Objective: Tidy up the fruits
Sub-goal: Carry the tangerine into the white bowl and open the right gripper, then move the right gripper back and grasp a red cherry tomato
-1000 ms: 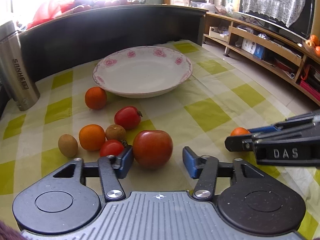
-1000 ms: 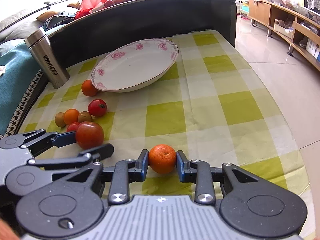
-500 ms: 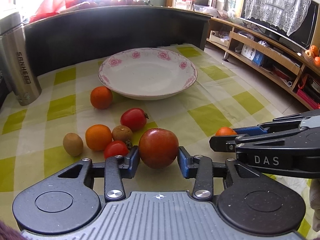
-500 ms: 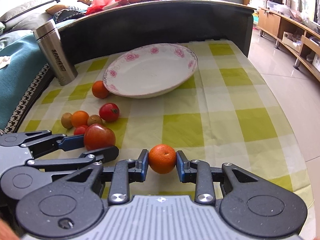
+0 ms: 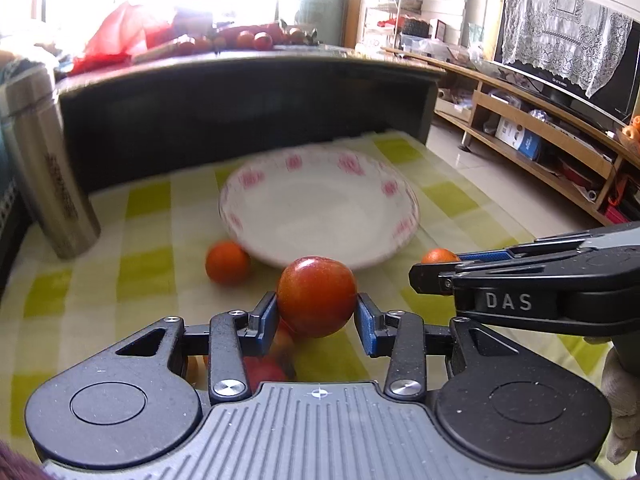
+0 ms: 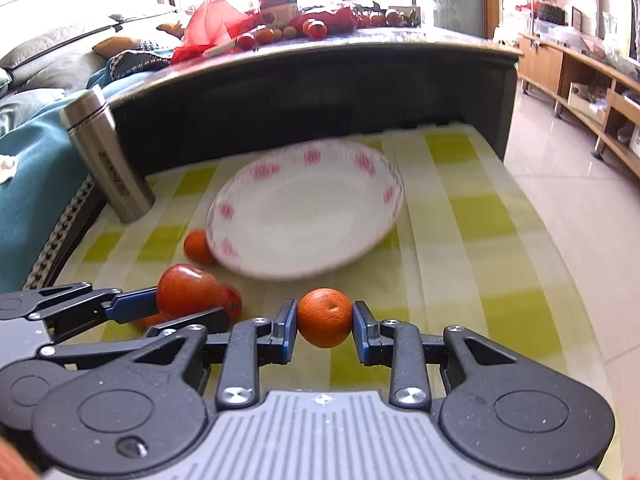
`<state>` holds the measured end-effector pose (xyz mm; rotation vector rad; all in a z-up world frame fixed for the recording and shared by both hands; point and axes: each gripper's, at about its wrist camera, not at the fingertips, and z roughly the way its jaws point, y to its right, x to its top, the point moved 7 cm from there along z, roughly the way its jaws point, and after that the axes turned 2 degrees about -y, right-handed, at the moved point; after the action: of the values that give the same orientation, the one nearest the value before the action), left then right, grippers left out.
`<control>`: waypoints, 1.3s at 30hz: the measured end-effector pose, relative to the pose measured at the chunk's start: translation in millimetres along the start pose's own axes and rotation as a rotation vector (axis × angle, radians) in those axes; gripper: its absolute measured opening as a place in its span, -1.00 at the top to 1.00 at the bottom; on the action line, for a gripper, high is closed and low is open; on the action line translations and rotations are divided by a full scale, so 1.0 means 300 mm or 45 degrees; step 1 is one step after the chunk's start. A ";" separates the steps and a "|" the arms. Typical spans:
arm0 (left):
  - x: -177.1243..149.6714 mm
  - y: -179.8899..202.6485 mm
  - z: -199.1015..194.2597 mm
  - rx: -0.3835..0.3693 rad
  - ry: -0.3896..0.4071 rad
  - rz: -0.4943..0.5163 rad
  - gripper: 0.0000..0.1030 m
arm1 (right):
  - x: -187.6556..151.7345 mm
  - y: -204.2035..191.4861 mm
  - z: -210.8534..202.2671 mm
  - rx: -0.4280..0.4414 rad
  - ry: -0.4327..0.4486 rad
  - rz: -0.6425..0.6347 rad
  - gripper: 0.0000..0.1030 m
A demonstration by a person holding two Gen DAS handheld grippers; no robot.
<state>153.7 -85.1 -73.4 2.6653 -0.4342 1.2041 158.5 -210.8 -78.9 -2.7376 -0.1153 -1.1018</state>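
My left gripper (image 5: pixel 317 316) is shut on a large red tomato (image 5: pixel 317 296), held above the table just short of the white plate with pink flowers (image 5: pixel 320 216). Level with it on the right, my right gripper (image 6: pixel 325 324) is shut on a small orange (image 6: pixel 325 317); that orange (image 5: pixel 439 257) also peeks out in the left wrist view. The plate (image 6: pixel 304 208) holds nothing. Another orange (image 5: pixel 227 261) rests against the plate's left rim. Other small fruits lie blurred under the left gripper, mostly hidden.
A steel flask (image 5: pixel 44 176) stands at the table's back left. A dark raised counter (image 5: pixel 240 96) with fruit and a red bag on top walls off the far side. The yellow-checked cloth (image 6: pixel 480 216) drops off to the floor on the right, near wooden shelves (image 5: pixel 540 148).
The left gripper closed on the tomato and lifted it. Both grippers, each with its fruit, have risen and moved forward to the plate.
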 end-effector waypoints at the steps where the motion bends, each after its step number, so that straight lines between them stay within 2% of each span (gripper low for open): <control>1: 0.020 -0.002 0.007 0.005 0.009 0.009 0.06 | 0.023 0.002 0.009 -0.003 0.011 -0.006 0.32; 6: 0.098 0.012 0.057 0.018 0.041 0.071 0.06 | 0.122 -0.011 0.060 0.033 0.049 -0.038 0.32; 8: 0.112 0.009 0.082 0.039 0.042 0.097 0.04 | 0.141 -0.012 0.082 0.012 0.065 -0.054 0.32; 19: 0.116 -0.030 0.170 0.058 0.011 0.081 0.02 | 0.160 0.020 0.215 0.013 -0.004 -0.018 0.31; 23: 0.115 -0.050 0.148 0.063 0.018 0.058 0.01 | 0.164 0.027 0.218 0.013 0.012 -0.006 0.20; 25: 0.115 -0.065 0.135 0.067 0.017 0.038 -0.01 | 0.165 0.028 0.211 0.013 0.018 0.001 0.01; 27: 0.115 -0.081 0.122 0.070 0.009 0.018 -0.03 | 0.172 0.024 0.199 0.004 0.033 -0.009 -0.06; 39: 0.087 -0.149 -0.013 0.094 0.008 -0.037 -0.21 | 0.214 0.067 0.071 -0.010 0.104 0.099 -0.08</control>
<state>182.4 -46.9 -53.2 2.7194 -0.3552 1.2429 222.1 -225.9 -52.4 -2.6746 0.0067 -1.1926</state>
